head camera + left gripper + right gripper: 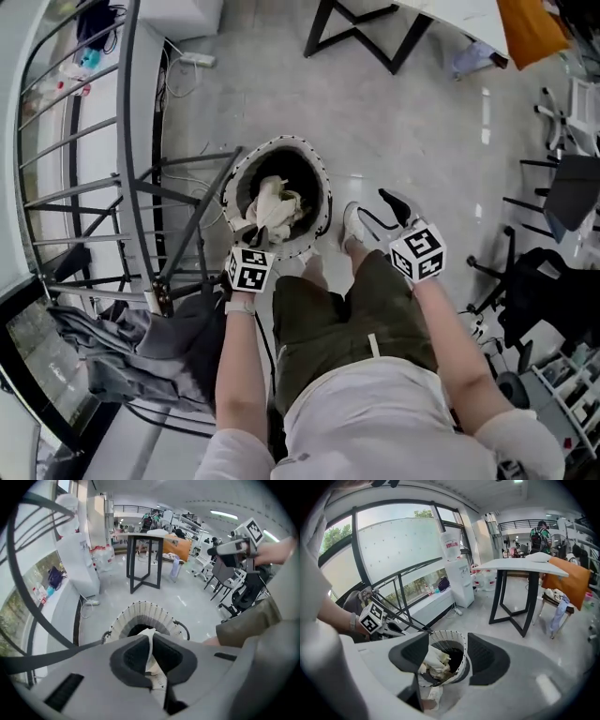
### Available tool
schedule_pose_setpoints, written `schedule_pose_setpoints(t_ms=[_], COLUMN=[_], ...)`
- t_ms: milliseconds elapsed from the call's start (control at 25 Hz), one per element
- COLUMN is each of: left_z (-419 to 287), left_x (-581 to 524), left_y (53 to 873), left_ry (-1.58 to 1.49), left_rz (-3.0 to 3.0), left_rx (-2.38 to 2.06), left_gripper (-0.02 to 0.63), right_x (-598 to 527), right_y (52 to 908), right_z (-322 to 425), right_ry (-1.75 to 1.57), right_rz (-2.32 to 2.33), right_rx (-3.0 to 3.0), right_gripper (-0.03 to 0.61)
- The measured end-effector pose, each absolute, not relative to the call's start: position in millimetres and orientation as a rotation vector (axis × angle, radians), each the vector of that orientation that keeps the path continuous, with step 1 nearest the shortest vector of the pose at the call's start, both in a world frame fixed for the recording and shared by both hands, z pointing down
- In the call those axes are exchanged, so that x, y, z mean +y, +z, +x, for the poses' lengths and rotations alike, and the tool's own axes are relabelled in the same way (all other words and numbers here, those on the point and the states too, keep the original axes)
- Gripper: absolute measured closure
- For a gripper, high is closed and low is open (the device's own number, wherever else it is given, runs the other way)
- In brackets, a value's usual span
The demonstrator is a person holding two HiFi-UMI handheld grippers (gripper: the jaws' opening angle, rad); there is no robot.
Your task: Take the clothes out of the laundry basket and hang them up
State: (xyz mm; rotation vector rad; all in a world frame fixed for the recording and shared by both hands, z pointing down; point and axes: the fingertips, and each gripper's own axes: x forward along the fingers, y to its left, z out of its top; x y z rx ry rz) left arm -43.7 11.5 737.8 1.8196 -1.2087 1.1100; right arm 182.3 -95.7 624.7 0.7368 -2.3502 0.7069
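Note:
A round white laundry basket (322, 192) stands on the floor in front of my feet, with cream clothes (277, 204) inside. My left gripper (251, 240) is over its near rim, shut on a fold of a cream garment (150, 645) that rises from the basket (140, 612) between the pads. My right gripper (382, 214) hovers to the right of the basket, open and holding nothing. In the right gripper view the basket (460, 645) and the clothes (435, 660) show through the gap of the right gripper (448, 640).
A dark metal drying rack (141, 187) stands at the left, with a grey garment (122, 347) draped low on it. A black-legged table (375, 28) is beyond the basket, office chairs (553, 187) at the right. My shoe (352, 225) is next to the basket.

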Motion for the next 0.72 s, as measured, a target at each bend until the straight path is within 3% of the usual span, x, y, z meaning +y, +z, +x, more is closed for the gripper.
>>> schedule_pose_setpoints(t_ms=[720], left_z=[-101], left_x=[-11], left_y=[408], left_ry=[0.891], left_rz=[2.163], left_rx=[-1.752], left_gripper=[0.601], right_x=[-84], right_y=[517], right_z=[61], right_ry=[0.416], right_rz=[0.419], right_rx=[-2.555], right_gripper=[0.322])
